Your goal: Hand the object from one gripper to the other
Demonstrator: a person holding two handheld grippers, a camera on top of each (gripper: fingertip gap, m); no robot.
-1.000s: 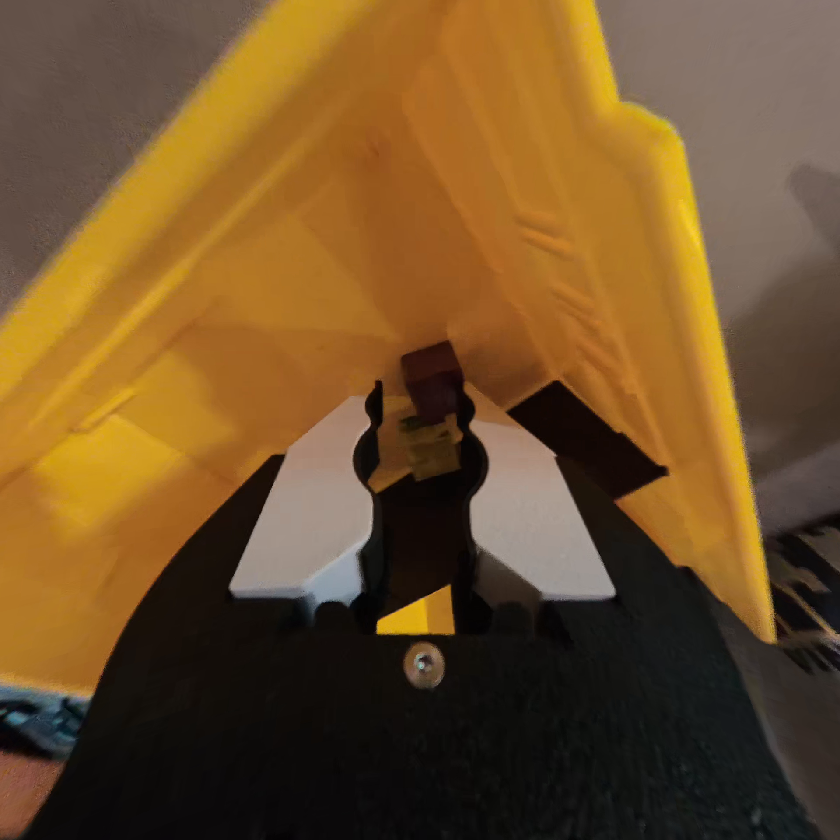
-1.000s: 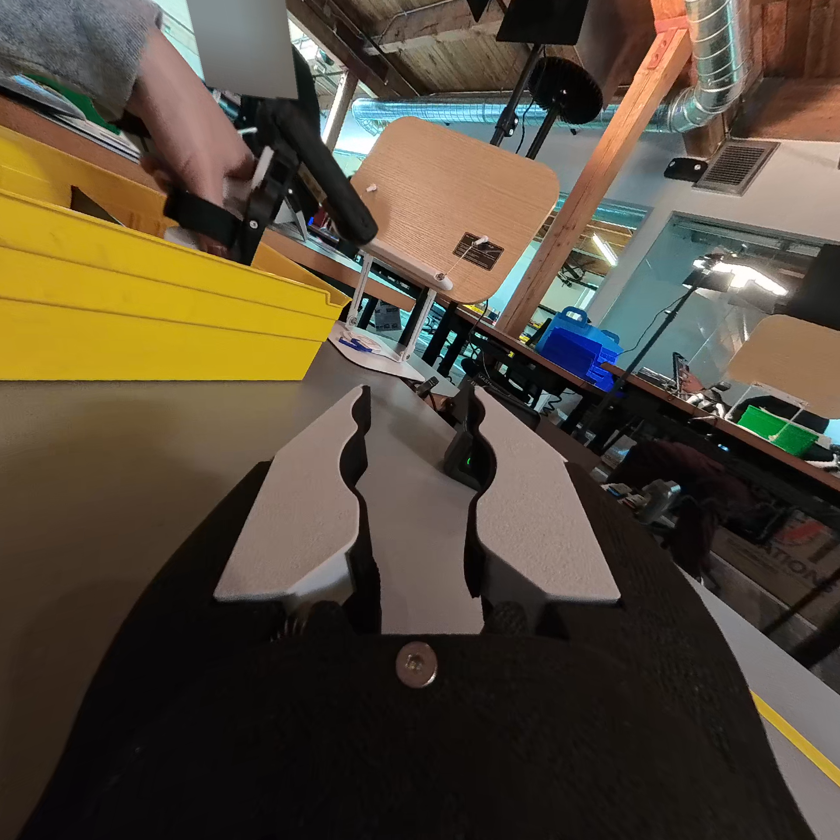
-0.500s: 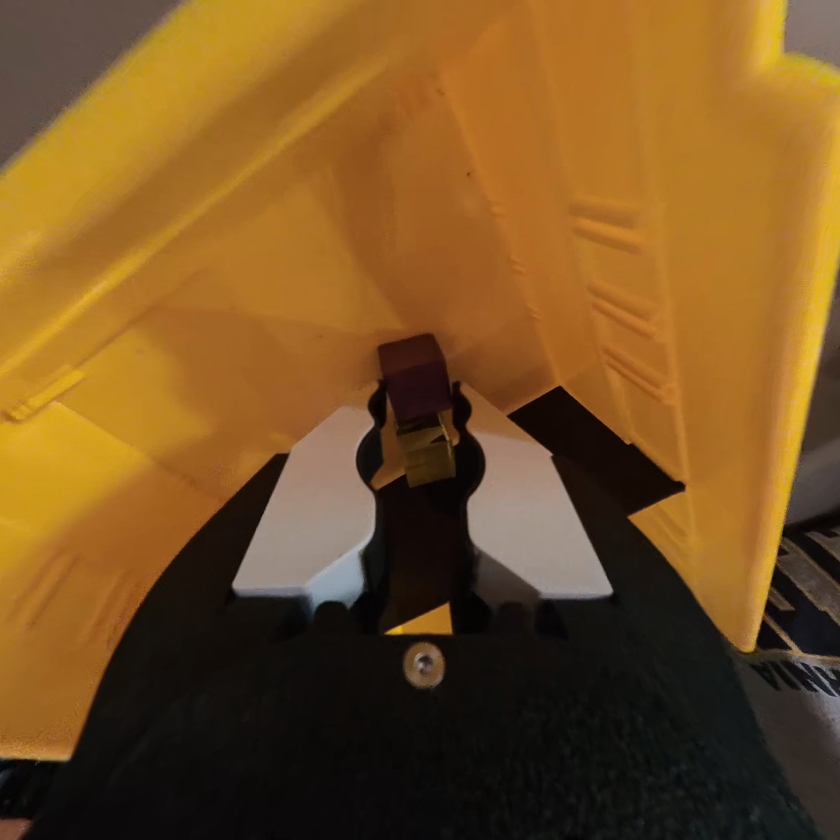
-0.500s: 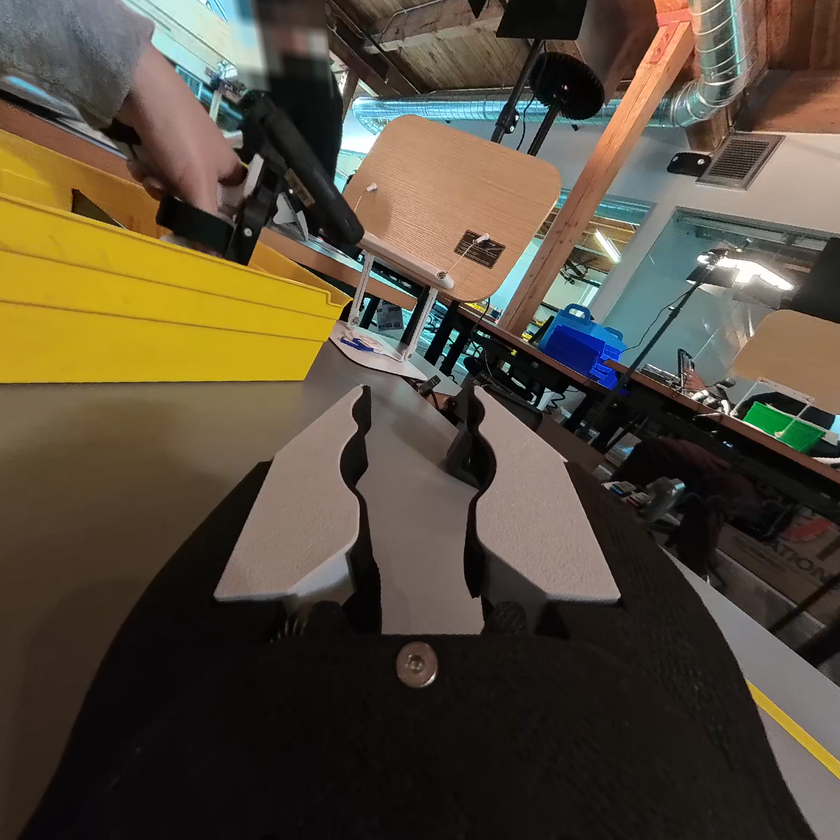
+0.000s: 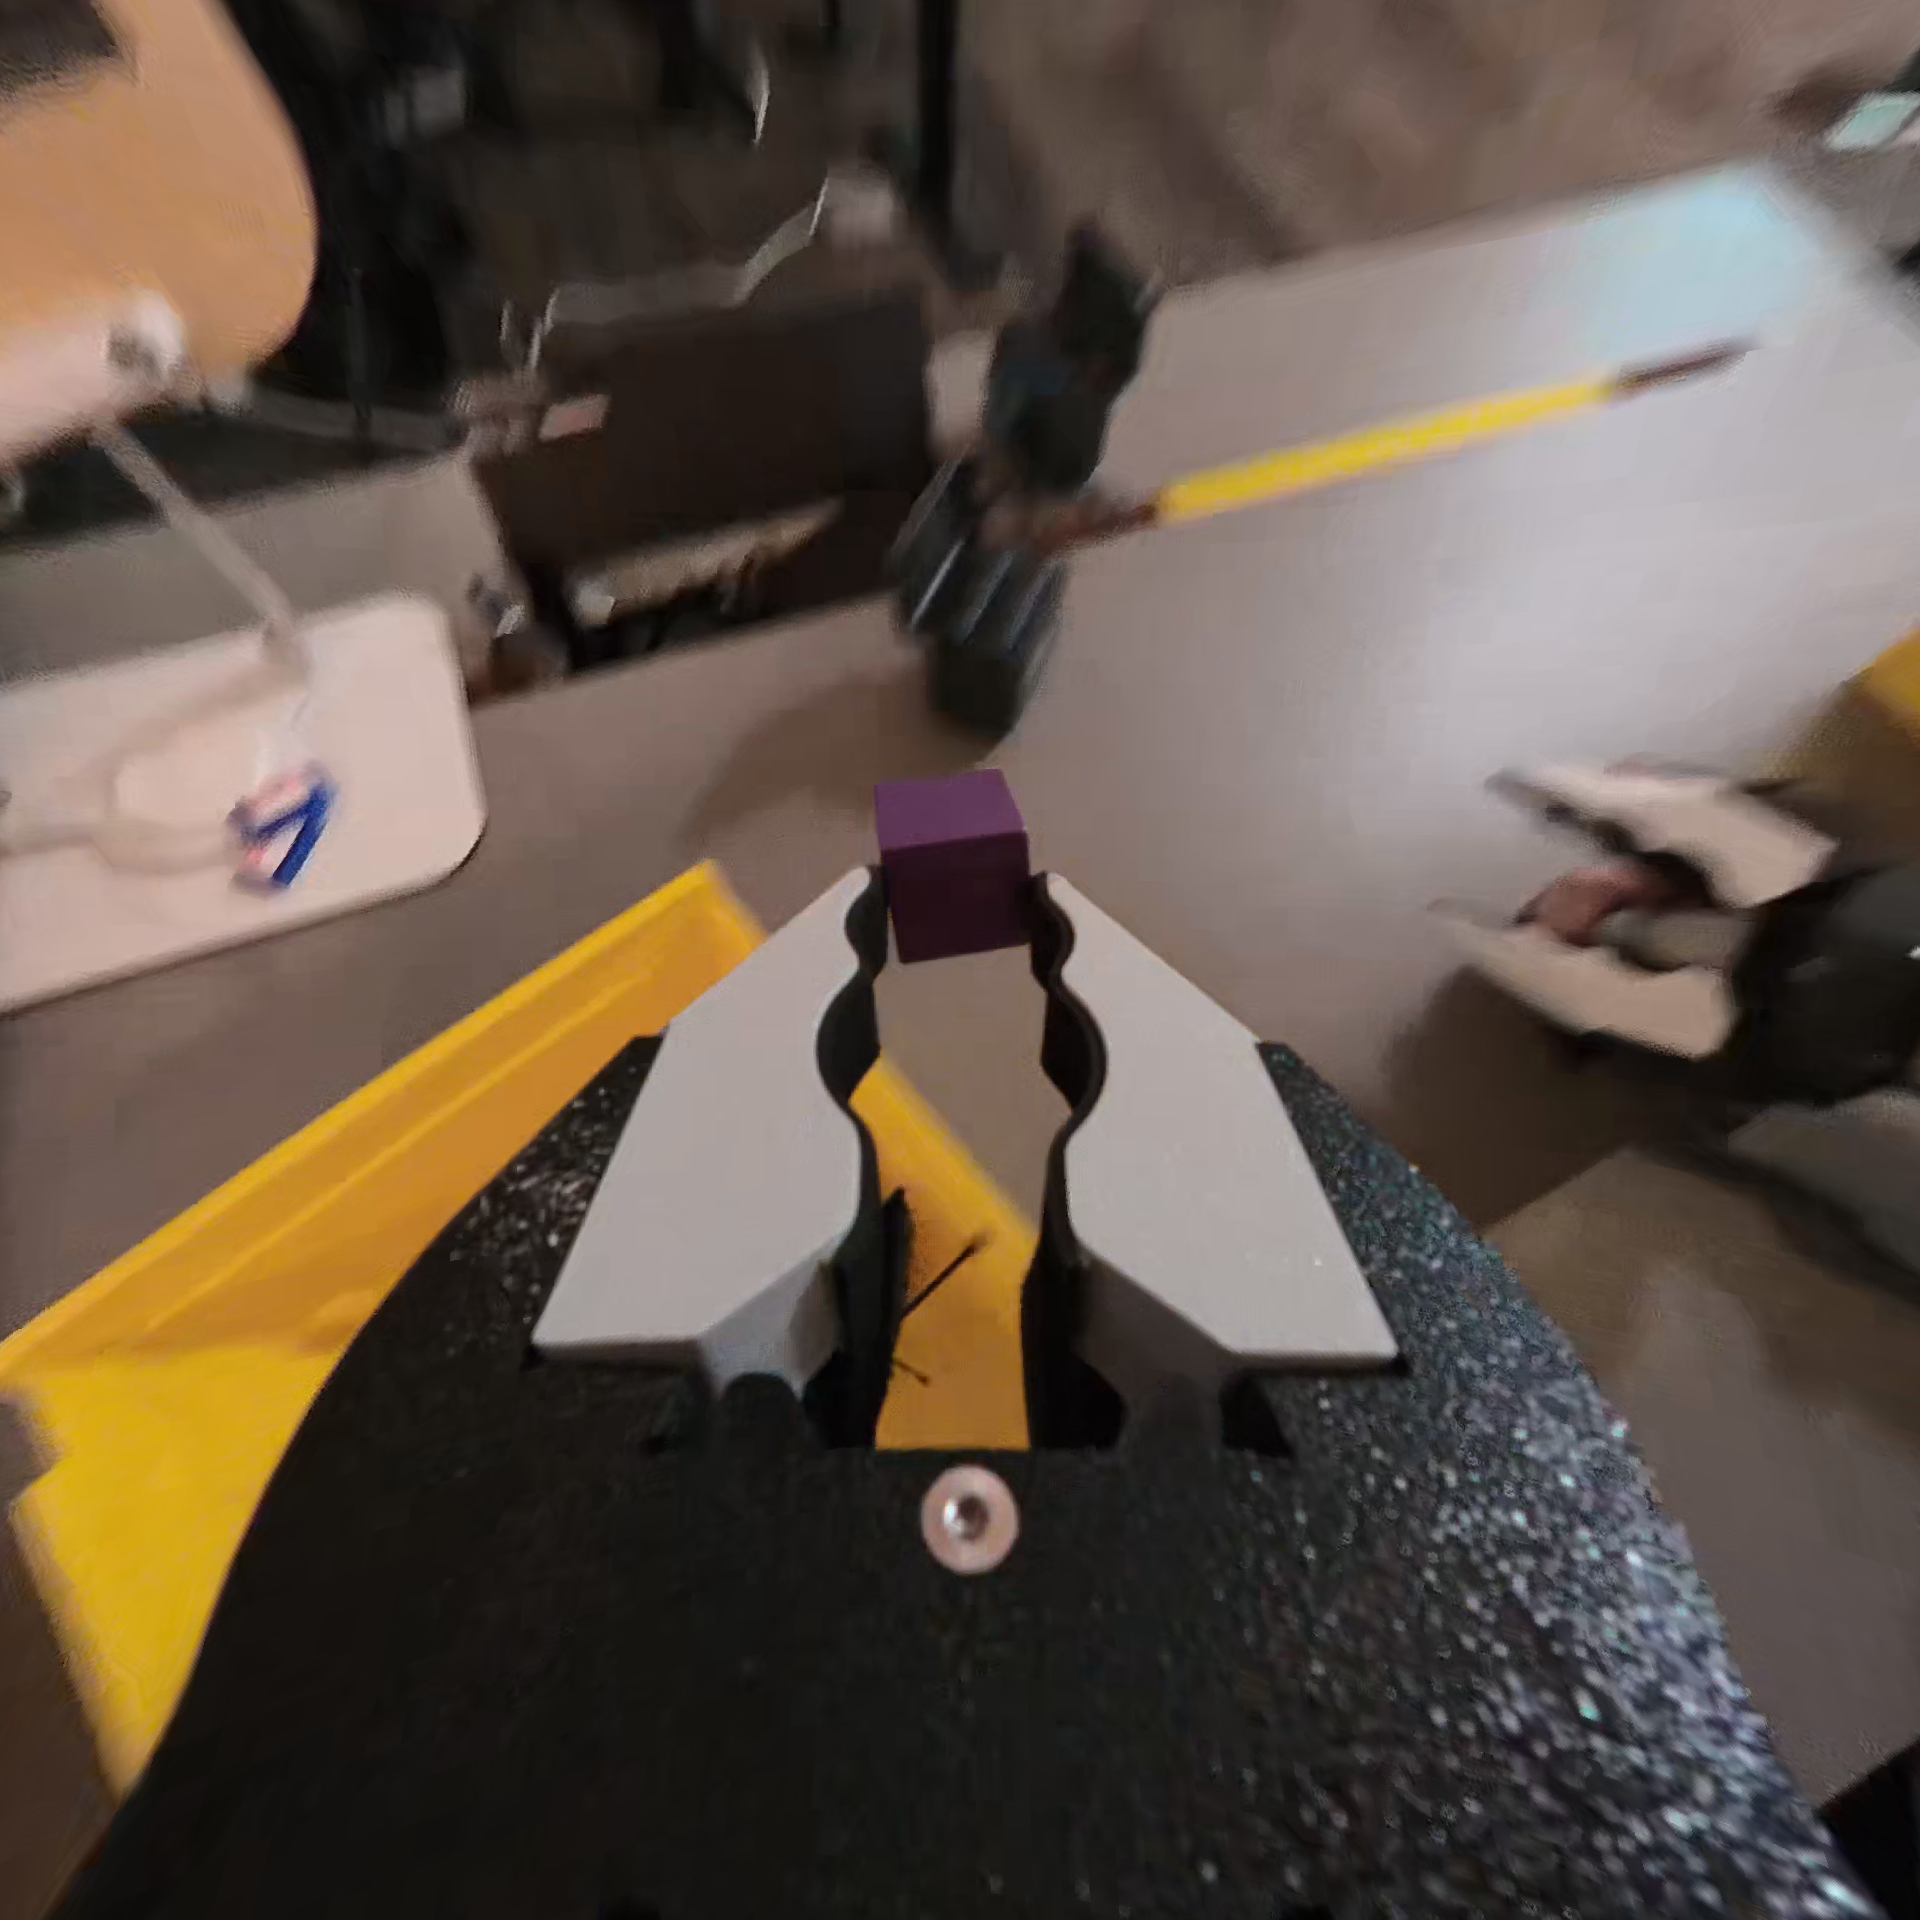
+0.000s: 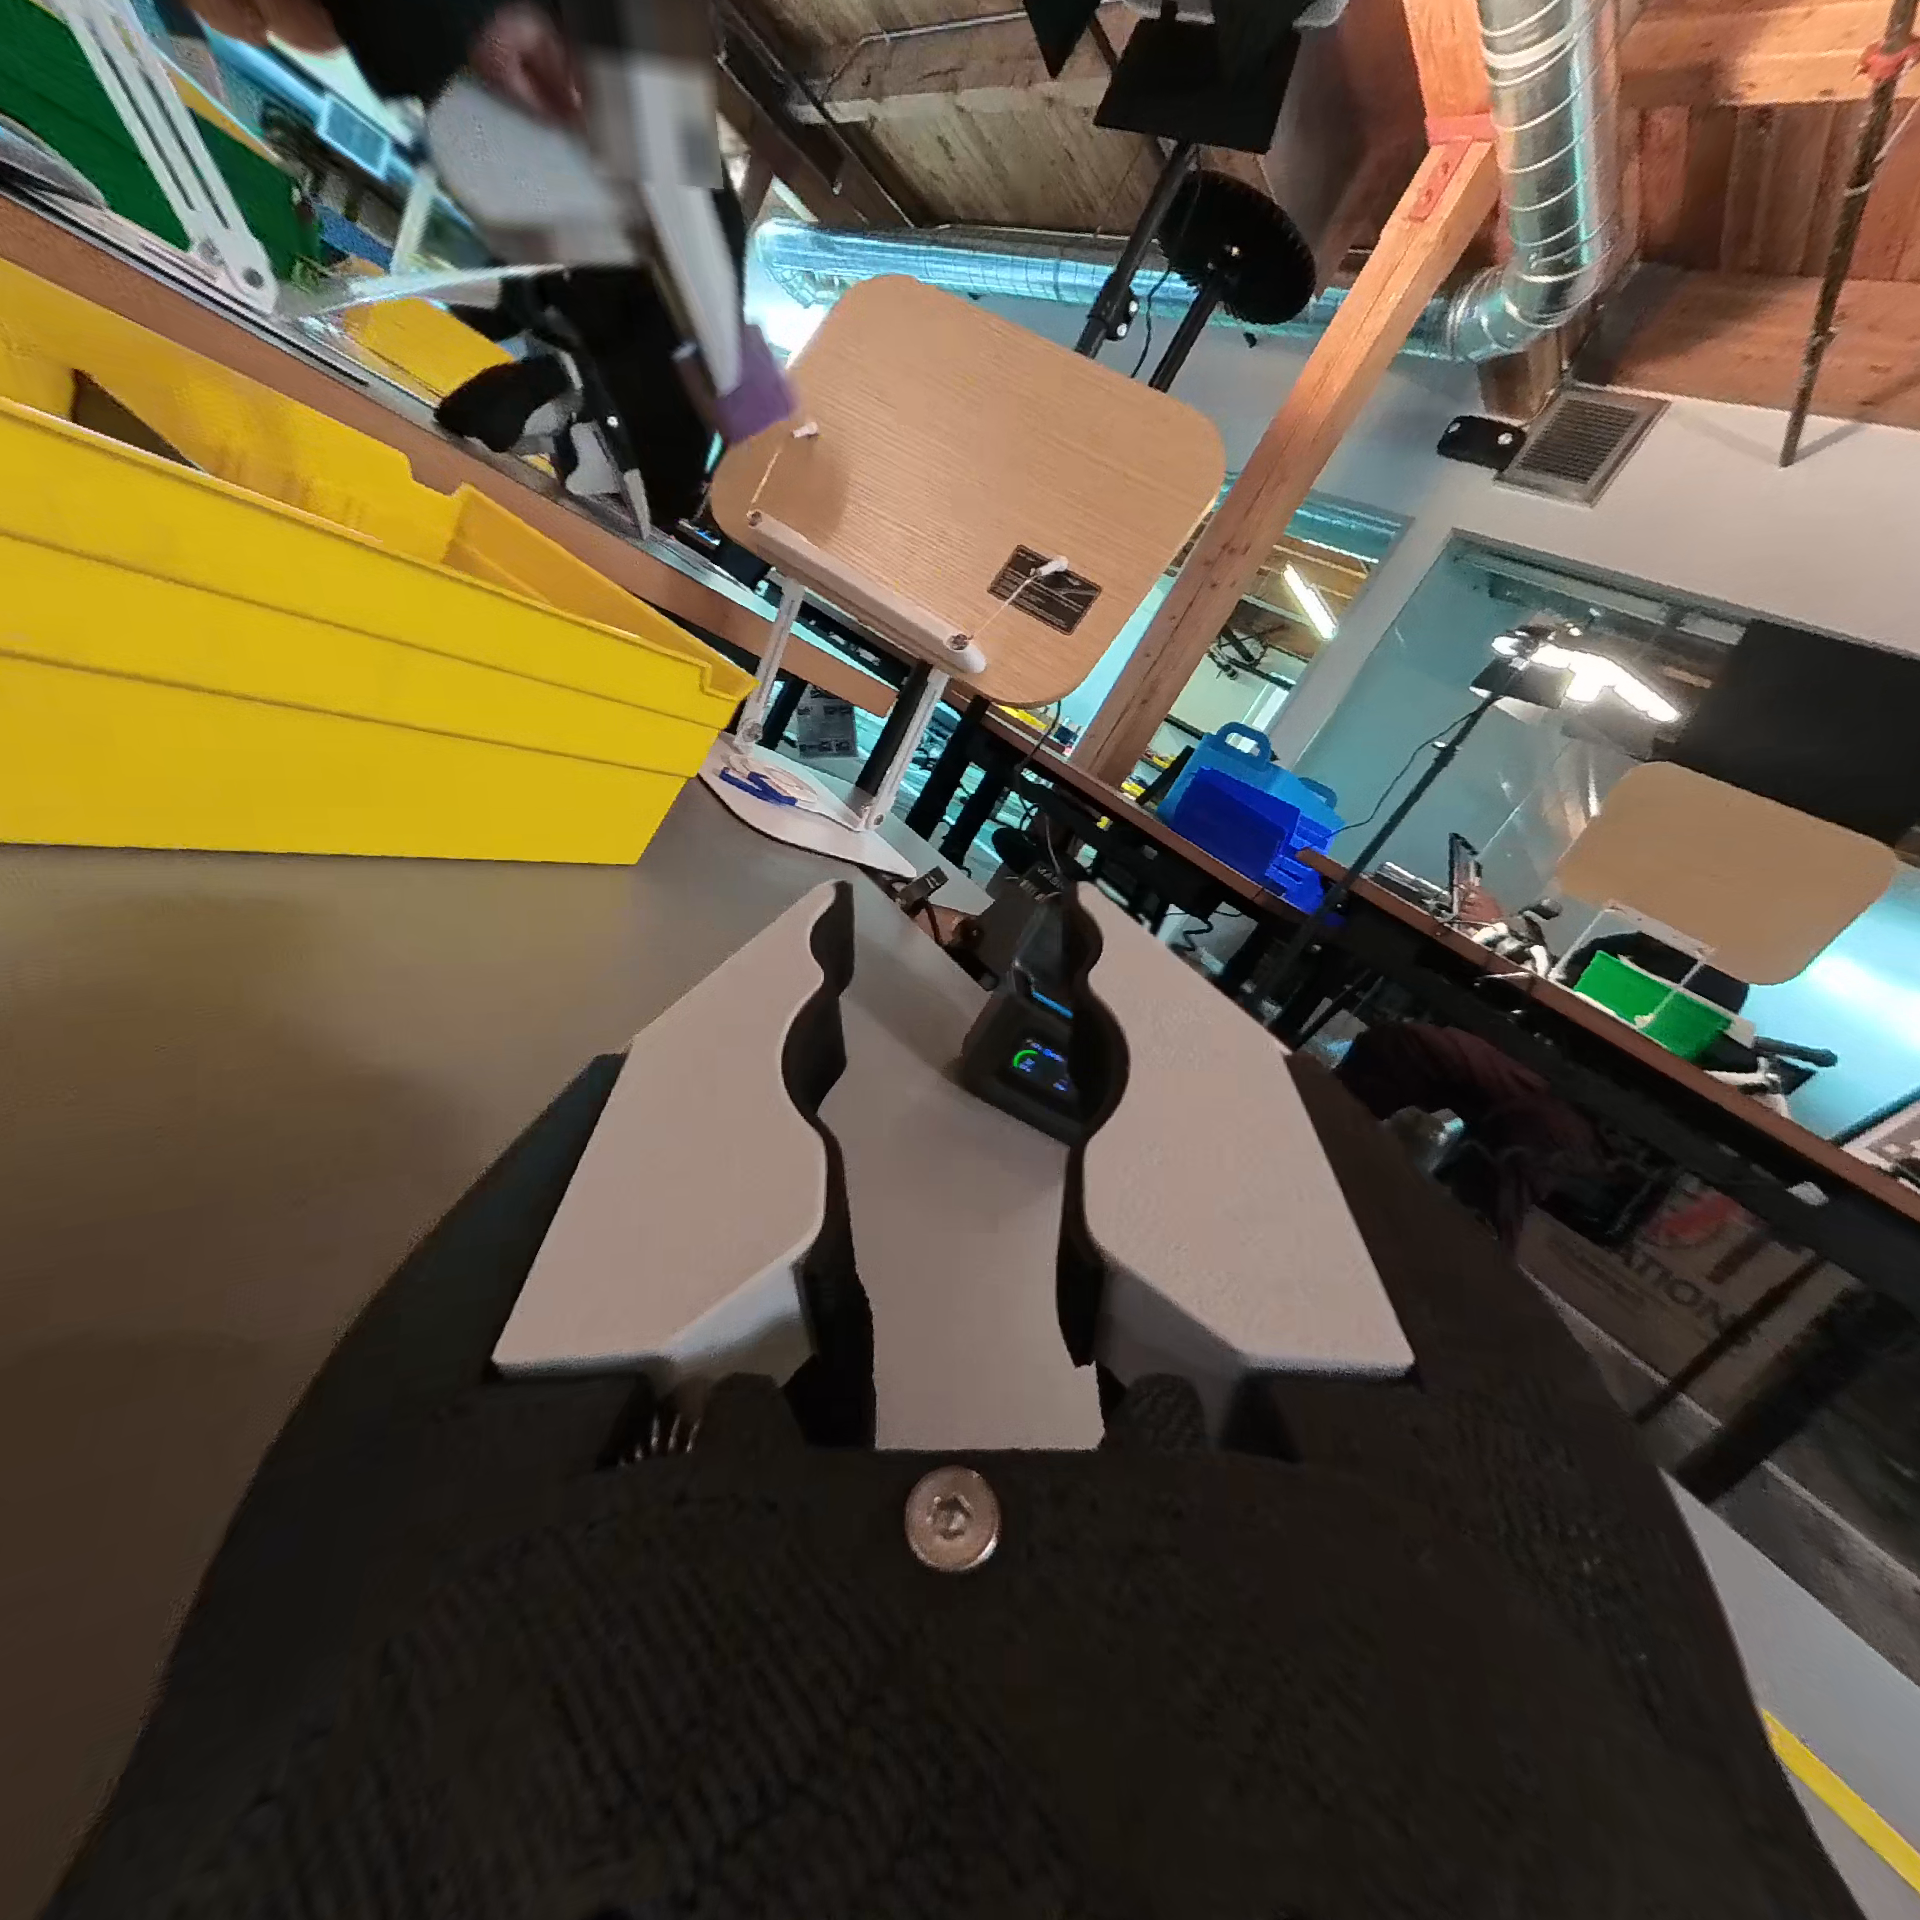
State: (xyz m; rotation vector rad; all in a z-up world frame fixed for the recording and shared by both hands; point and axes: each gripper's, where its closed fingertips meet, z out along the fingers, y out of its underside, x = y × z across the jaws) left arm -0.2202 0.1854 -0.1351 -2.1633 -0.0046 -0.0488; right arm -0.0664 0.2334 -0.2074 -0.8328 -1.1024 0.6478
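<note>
My left gripper (image 5: 956,883) is shut on a small purple cube (image 5: 951,868), pinched at its fingertips, above the corner of a yellow bin (image 5: 312,1226). In the right wrist view the left gripper (image 6: 727,364) hangs high at the upper left with the purple cube (image 6: 756,395) at its tip. My right gripper (image 6: 961,904) is open and empty, low over the grey table (image 6: 260,1039). It also shows blurred at the right edge of the left wrist view (image 5: 1621,914), open, apart from the cube.
The yellow bin (image 6: 312,707) stands at the left of the table. A wooden board on a white stand (image 6: 966,488) is behind it, its white base in the left wrist view (image 5: 229,769). A small black device (image 6: 1023,1060) sits just beyond my right fingertips. The left gripper's tips are roughly 20 centimetres from the right gripper's.
My left gripper has lifted out of the yellow bin with the purple cube and swung toward the right gripper. The right gripper has hardly moved and stays open.
</note>
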